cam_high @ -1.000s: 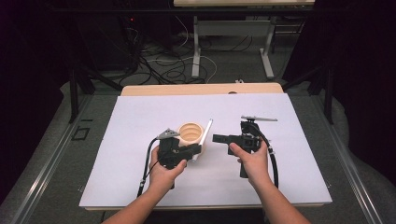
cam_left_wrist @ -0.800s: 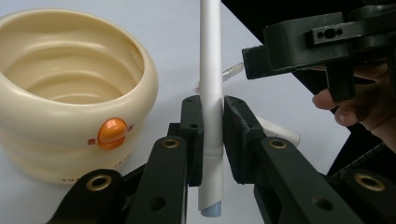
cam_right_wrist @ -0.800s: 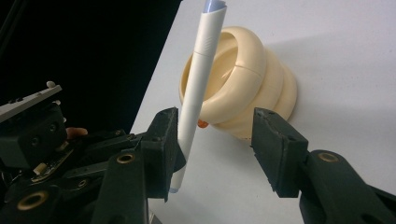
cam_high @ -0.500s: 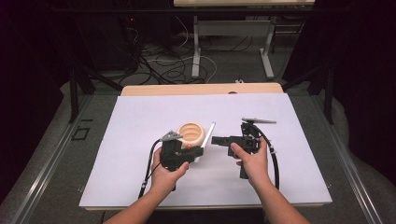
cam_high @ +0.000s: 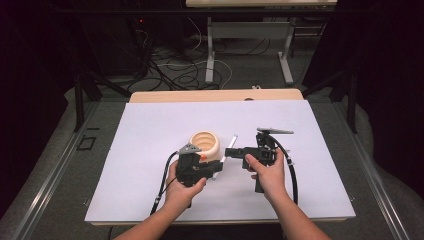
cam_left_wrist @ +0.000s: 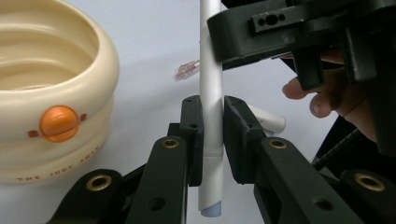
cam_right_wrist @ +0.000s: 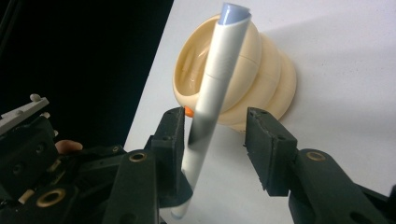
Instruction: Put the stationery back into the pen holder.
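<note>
left hand-held gripper (cam_left_wrist: pixel 212 140) clamps white pen (cam_left_wrist: pixel 211 93); right hand-held gripper (cam_right_wrist: pixel 215 140) closing around it

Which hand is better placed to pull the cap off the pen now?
The right: its gripper has open fingers already around the free end of the pen, while the left gripper clamps the pen.

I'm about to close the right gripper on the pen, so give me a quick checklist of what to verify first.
1. Left gripper clamped on the white pen: ok.
2. Pen between the right gripper jaws: ok; they have just been closing.
3. Both right pads on the pen: not ok; the pen lies against one pad, with a gap to the other.
4. Cream cup clear of both grippers: ok, it stands on the table just behind the left one.
5. Pen cap seated or loose: cannot tell.
</note>
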The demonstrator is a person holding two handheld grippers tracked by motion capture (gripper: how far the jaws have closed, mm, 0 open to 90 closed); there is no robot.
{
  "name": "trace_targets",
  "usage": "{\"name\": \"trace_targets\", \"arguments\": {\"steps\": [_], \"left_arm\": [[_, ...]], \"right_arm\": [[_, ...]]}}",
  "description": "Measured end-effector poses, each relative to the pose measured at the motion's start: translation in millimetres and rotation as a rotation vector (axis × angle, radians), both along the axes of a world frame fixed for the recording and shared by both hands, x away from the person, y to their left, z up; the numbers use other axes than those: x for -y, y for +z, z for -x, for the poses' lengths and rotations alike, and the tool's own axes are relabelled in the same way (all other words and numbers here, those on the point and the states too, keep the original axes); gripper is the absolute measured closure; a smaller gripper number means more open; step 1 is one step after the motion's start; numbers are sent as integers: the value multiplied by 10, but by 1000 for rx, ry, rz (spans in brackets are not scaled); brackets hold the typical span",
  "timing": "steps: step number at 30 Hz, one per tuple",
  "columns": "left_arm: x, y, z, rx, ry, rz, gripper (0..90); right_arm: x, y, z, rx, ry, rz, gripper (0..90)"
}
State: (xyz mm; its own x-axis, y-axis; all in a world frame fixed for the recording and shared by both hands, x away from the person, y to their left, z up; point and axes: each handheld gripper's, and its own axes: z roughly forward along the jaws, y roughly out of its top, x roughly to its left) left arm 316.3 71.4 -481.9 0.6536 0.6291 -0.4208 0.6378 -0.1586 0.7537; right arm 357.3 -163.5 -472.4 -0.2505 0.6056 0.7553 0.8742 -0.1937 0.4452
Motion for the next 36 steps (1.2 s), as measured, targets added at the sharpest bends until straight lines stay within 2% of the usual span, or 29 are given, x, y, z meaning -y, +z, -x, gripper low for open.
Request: {"name": "trace_targets", "arguments": {"steps": [13,24,36], "left_arm": [[86,-8,62,4,-37,-6,784],[119,-31,86,5,-48,-6,784],[122,-38,86,3,-54,-2,783]], "right_arm": [[19,-20,-2,-14,-8,-24,649],[21,-45,-1,-30,-15,-12,743],[34,-49,0,-37,-16,-18,761]]}}
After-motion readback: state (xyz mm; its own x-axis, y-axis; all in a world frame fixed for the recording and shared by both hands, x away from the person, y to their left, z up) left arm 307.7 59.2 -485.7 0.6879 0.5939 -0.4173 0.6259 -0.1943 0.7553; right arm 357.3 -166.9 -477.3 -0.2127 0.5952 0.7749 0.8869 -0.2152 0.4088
